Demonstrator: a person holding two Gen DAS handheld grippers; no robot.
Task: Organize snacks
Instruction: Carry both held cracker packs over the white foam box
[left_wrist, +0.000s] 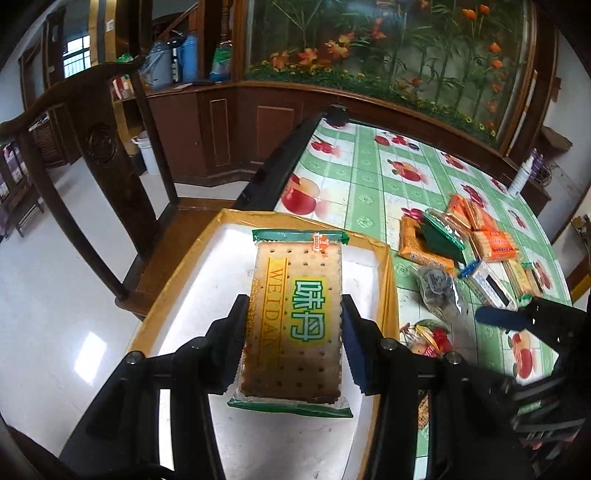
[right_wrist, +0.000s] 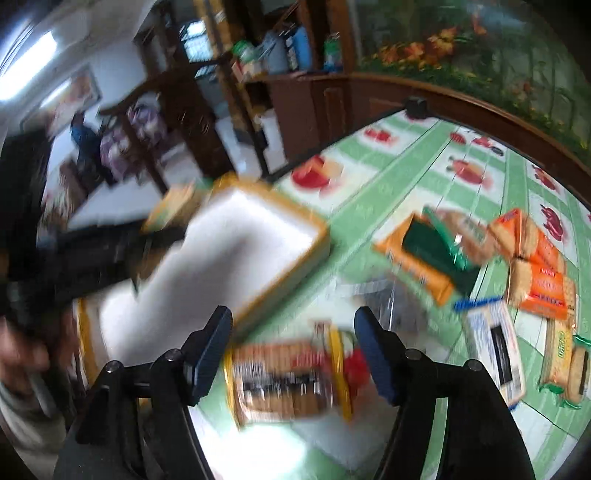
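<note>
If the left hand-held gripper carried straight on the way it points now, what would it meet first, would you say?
Most likely the white floor of the yellow-rimmed box: the left hand-held gripper holds the cracker packet above it, though depth is unclear.

The box (left_wrist: 384, 266) sat at the table's (left_wrist: 369, 177) left edge; loose snack packets (left_wrist: 458, 236) lay to its right.

The surface (left_wrist: 373, 173) has a green fruit-print cover, with a yellow-rimmed white box (left_wrist: 386, 273) on it near a loose pile of cracker packs (left_wrist: 476, 232).
</note>
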